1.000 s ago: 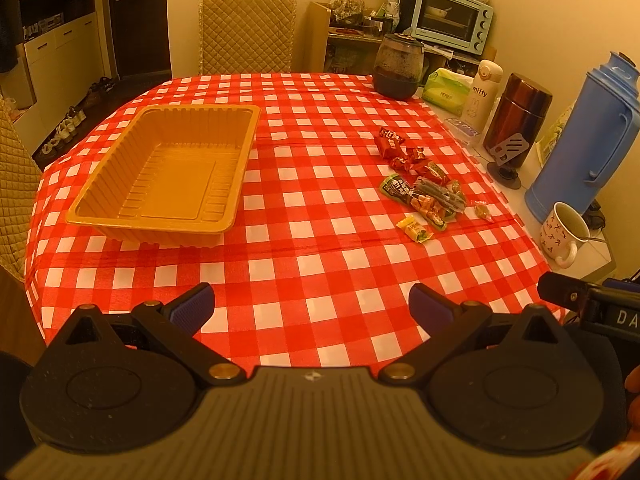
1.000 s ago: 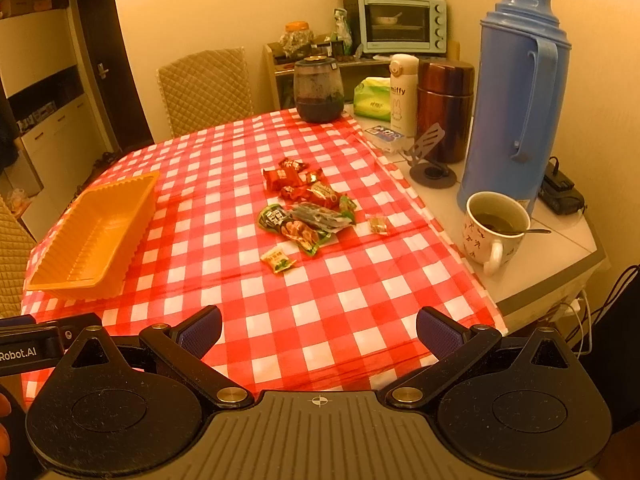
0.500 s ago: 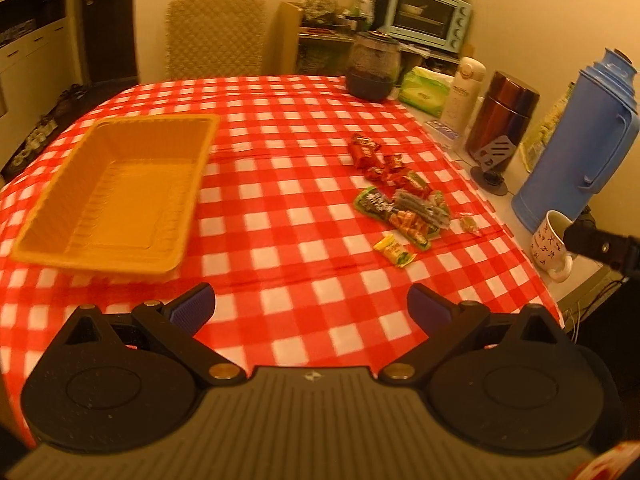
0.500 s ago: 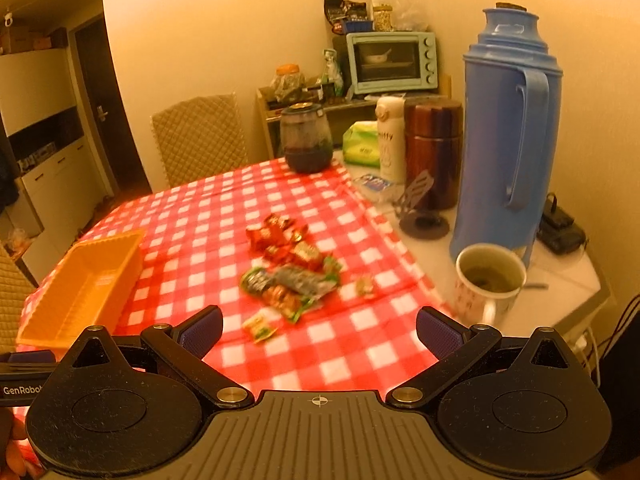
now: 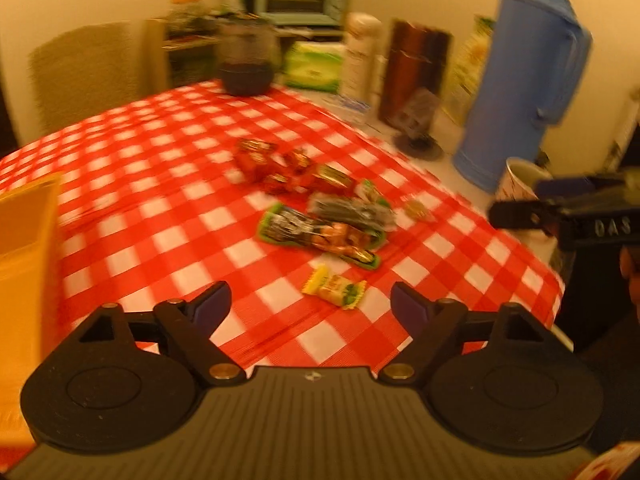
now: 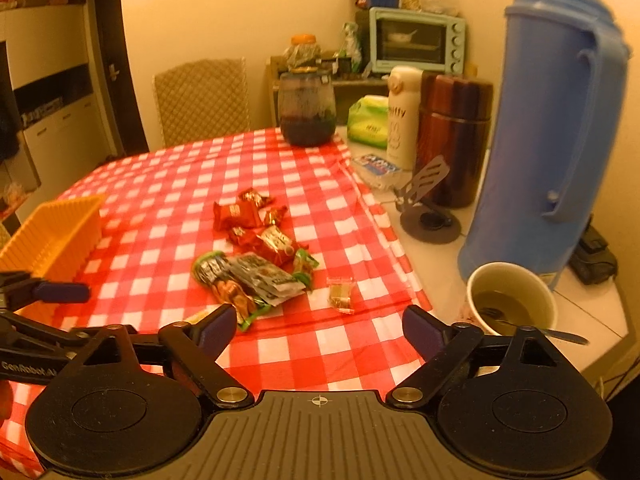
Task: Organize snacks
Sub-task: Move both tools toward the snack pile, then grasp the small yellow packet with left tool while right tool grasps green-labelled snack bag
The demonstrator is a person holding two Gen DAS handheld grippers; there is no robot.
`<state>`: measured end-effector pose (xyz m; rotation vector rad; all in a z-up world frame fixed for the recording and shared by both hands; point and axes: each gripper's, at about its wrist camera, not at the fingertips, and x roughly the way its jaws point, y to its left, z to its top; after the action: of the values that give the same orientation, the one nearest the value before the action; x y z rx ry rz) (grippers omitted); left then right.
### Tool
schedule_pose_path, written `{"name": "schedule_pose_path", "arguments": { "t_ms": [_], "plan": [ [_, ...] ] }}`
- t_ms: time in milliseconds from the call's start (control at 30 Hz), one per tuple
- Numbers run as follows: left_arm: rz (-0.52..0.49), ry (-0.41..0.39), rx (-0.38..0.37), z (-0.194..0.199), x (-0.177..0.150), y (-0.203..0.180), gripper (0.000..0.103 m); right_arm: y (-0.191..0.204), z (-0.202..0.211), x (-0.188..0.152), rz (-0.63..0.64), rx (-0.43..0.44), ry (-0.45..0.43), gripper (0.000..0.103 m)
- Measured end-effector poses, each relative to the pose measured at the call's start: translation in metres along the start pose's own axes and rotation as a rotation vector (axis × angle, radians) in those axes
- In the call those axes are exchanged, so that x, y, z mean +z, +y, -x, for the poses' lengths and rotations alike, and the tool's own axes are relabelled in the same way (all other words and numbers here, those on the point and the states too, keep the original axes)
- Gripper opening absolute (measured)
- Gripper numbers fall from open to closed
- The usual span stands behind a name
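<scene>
A loose heap of red, green and silver snack packets [image 6: 256,256] lies right of the yellow basket [image 6: 52,236]. Both the left gripper [image 5: 311,300] and right gripper [image 6: 319,324] are closing on nothing, fingers apart.

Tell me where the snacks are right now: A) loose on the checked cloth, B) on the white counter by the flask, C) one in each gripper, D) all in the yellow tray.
A: the snacks lie in a loose cluster on the cloth, apart from the tray; nothing is between the closing jaws of the left gripper or the right gripper.
</scene>
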<state>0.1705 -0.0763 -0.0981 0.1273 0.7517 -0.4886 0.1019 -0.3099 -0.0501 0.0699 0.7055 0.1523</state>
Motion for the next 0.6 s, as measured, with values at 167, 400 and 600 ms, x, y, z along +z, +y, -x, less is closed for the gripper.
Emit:
{"name": "schedule_pose_path", "arguments": {
  "t_ms": [167,400,600],
  "plan": [
    [-0.104,0.03,-0.071,-0.039,-0.001,-0.005,0.07,-0.008,-0.028,-0.004,0.01,0.009,0.033,0.083],
    [-0.187,0.061,-0.115,-0.069,-0.002,-0.004,0.05,-0.015,-0.056,-0.012,0.016,0.01,0.067,0.081],
    [-0.235,0.053,-0.135,-0.077,-0.002,-0.003,0.041,-0.016,-0.068,-0.016,0.021,0.012,0.075,0.08]
  ]
}}
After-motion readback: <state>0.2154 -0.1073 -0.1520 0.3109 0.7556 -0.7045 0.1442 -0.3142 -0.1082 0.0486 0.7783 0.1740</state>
